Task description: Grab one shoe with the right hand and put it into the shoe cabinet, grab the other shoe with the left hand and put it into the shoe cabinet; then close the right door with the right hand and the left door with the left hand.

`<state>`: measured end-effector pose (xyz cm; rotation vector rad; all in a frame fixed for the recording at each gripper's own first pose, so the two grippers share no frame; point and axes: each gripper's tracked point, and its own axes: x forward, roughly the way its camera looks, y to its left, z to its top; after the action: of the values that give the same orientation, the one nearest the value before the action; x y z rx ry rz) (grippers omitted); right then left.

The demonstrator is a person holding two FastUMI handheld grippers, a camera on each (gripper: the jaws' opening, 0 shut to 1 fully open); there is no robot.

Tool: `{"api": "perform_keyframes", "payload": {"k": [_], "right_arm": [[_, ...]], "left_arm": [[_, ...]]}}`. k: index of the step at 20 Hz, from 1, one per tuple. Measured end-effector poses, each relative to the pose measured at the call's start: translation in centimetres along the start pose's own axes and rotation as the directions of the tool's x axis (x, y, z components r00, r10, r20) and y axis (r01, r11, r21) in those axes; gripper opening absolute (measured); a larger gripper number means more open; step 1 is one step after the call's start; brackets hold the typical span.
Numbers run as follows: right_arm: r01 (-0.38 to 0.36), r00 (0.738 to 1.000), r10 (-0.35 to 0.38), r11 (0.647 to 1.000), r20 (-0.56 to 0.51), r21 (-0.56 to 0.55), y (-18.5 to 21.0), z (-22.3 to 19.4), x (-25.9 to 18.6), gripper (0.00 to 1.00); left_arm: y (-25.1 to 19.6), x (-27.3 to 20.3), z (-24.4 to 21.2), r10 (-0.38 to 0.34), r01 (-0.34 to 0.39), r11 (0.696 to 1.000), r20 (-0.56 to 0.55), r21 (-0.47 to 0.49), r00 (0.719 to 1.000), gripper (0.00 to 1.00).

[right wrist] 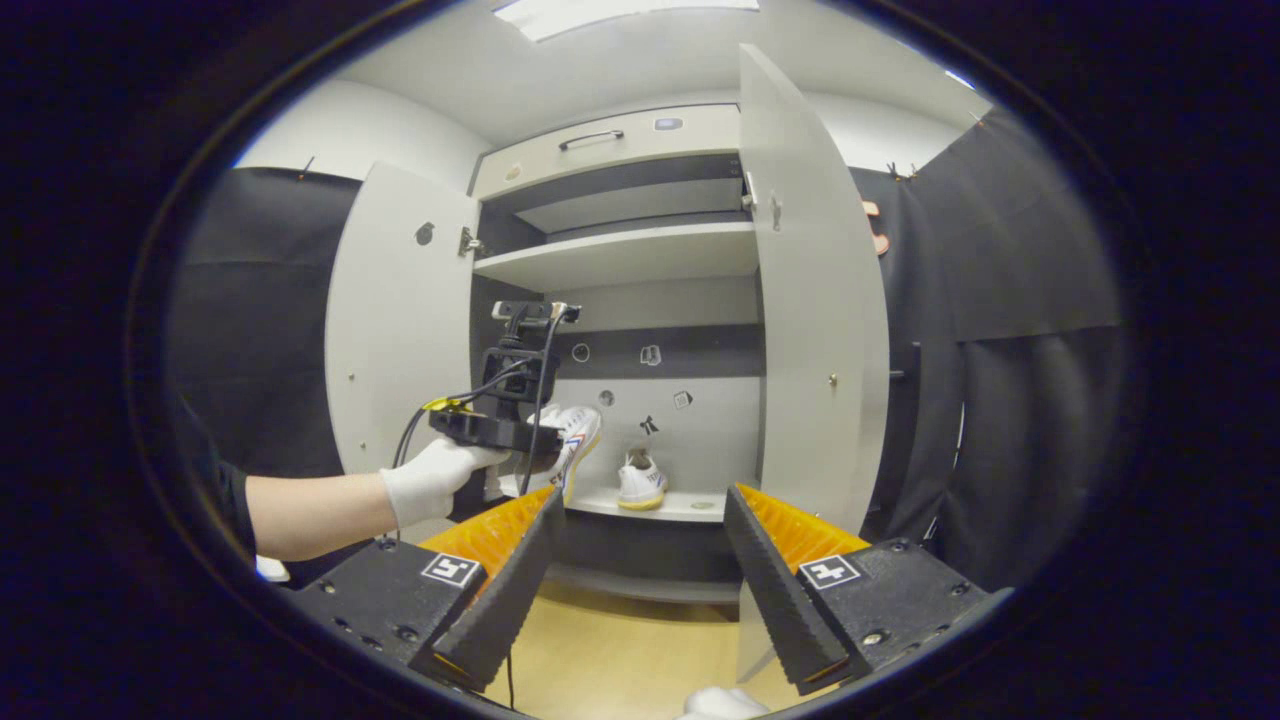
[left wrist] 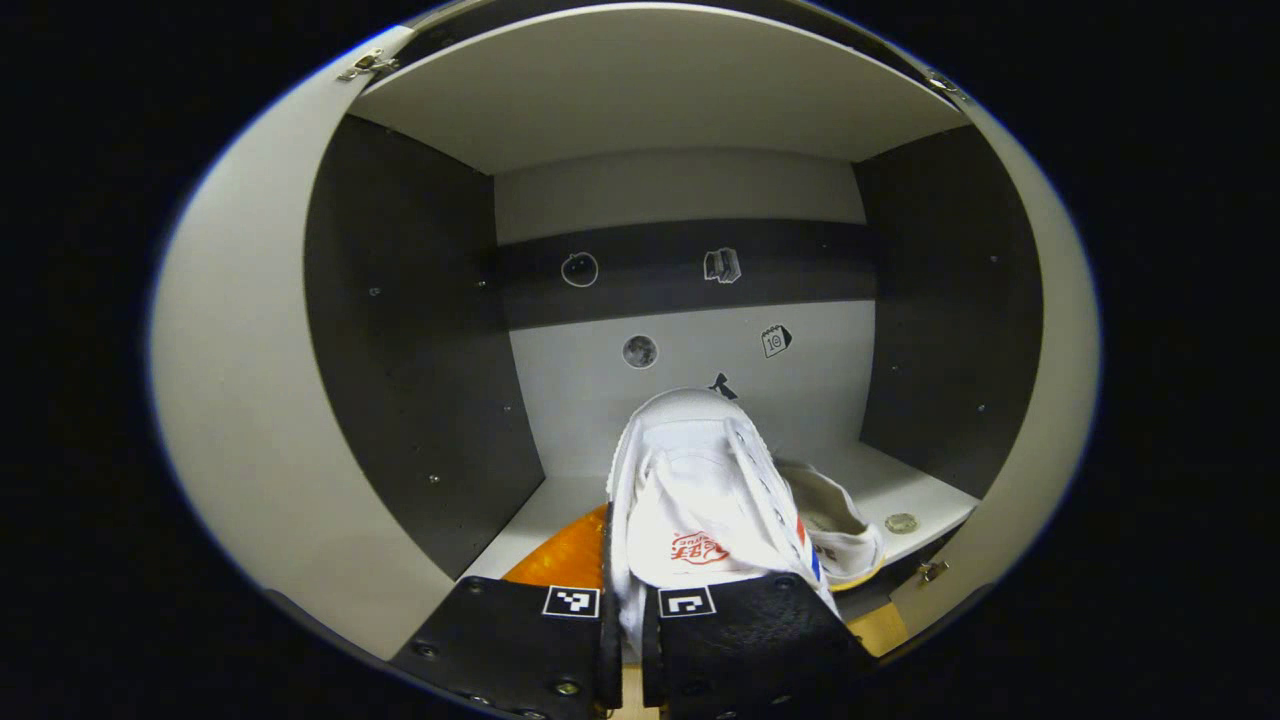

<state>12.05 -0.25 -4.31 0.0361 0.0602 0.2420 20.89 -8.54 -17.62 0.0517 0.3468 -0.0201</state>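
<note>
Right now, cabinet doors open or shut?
Open. Both the left door and the right door are swung wide, showing a shoe on the shelf.

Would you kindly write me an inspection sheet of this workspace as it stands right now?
Surface: cabinet shelf, pale; small round disc near its front right corner.
Job's things: one shoe stands on the shelf; the other shoe is held at the cabinet opening. Left door and right door both open.
Clutter: stickers on the back wall.
Grippers: left gripper shut on the held shoe; right gripper open, empty, back from the cabinet.
Cables: black cable runs from the left gripper.
Surroundings: black cloth wall, wooden floor, drawer above.
</note>
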Motion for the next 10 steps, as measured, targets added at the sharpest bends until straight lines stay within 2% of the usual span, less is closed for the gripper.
{"api": "perform_keyframes", "payload": {"k": [3, 4, 7, 10], "right_arm": [[0.002, 1.0, -0.002, 1.0, -0.013, 0.004, -0.3, -0.2, 0.1, 1.0], [0.007, 1.0, -0.007, 1.0, -0.018, 0.001, -0.5, -0.4, 0.1, 1.0], [0.016, 0.999, -0.016, 1.0, -0.043, 0.013, -1.0, -1.1, 0.2, 1.0], [0.03, 0.998, -0.028, 0.999, -0.055, 0.03, -1.7, -1.5, 0.4, 1.0]], "left_arm": [[-0.4, -0.2, -0.6, 0.038, -0.035, 0.998, -0.065, 0.053, 0.997, 0.07], [-0.5, -0.3, -1.0, 0.031, -0.025, 0.998, -0.1, 0.06, 0.994, 0.07], [-1.5, -0.9, -2.4, 0.022, -0.015, 0.999, -0.18, 0.042, 0.984, 0.07], [-1.3, 0.8, -3.7, 0.01, -0.003, 0.999, -0.217, 0.032, 0.976, 0.07]]}}
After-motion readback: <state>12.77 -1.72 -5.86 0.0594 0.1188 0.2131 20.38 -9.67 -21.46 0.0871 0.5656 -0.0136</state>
